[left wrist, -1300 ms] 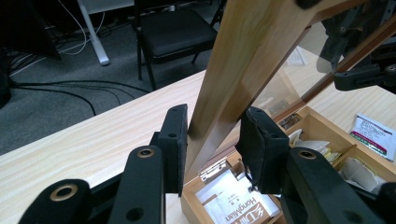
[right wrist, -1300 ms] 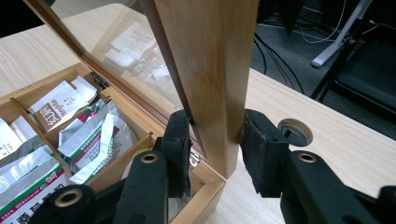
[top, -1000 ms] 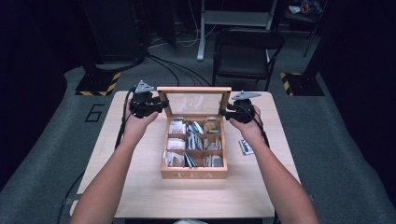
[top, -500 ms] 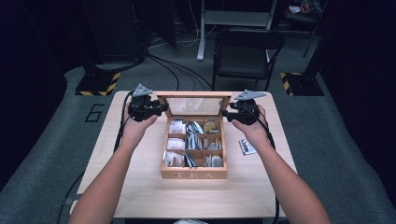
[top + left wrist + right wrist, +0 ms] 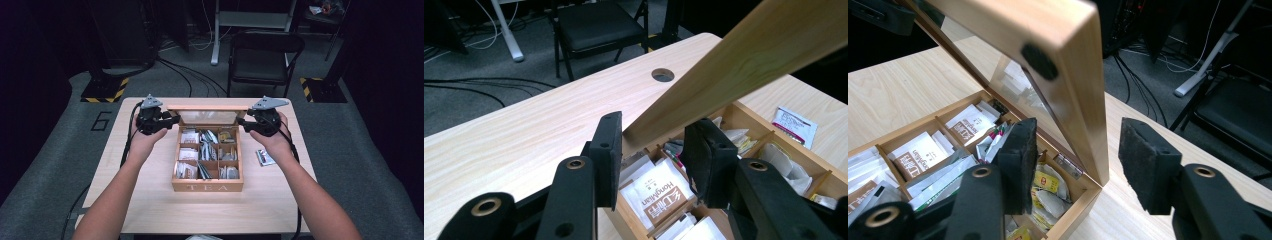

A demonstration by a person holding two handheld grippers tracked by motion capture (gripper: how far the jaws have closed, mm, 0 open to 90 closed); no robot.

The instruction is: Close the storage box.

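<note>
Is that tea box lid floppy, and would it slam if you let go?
Probably stiff: the lid is a thick wooden frame around a clear pane. It's hinged and tilted, so it might swing down if released.

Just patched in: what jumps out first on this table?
A wooden tea box sits mid-table, its compartments packed with tea sachets. Its glass-paned wooden lid stands raised, the left gripper shut on one side edge and the right gripper straddling the other. A lone white sachet lies on the table right of the box.
</note>
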